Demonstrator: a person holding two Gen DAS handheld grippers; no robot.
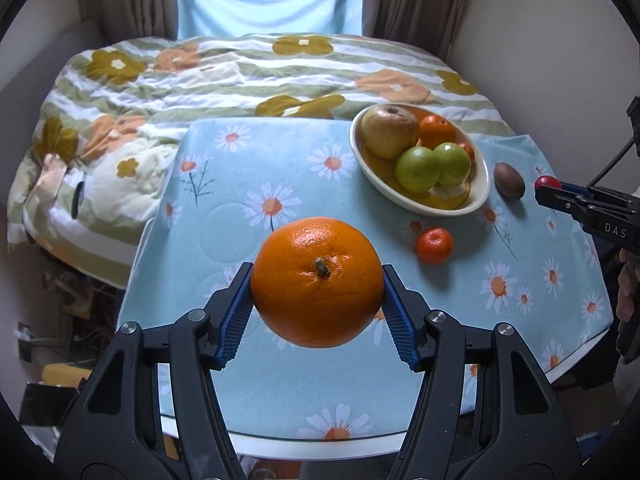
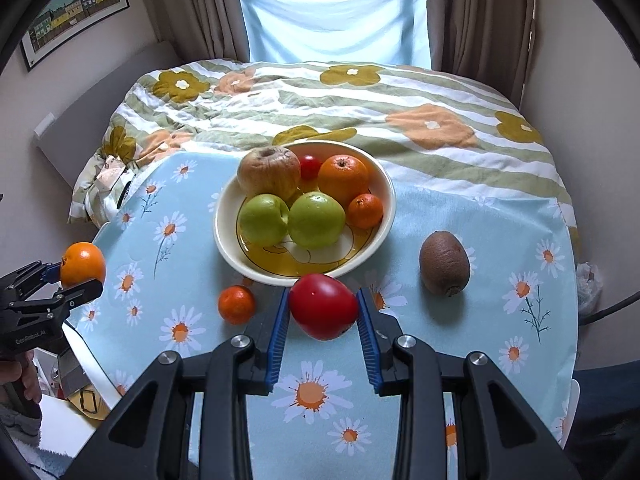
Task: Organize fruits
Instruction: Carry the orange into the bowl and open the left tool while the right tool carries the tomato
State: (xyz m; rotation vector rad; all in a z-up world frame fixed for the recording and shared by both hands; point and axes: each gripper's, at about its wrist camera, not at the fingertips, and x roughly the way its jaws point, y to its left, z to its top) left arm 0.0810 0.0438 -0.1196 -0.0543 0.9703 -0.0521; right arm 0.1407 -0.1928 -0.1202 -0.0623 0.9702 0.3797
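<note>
the left tongs [image 1: 317, 292] pinch a large orange [image 1: 317, 282] above the counter [image 1: 224, 216], left of the bowl [image 2: 224, 236]. the right tongs [image 2: 323, 308] pinch a red tomato [image 2: 323, 306] just before the bowl, between a mandarin [image 2: 236, 304] and a kiwi [image 2: 444, 262].

Bed [image 2: 340, 112] beyond table [image 2: 460, 232], at 12 o'clock, under striped flowered quilt. Window [image 2: 336, 12] behind bed, covered by pale blue sheet, daylight through. Brown curtains [image 2: 484, 16] at both sides. Framed picture [image 2: 76, 4] on plain wall at 10 o'clock. Daisy-print cloth covers table.
</note>
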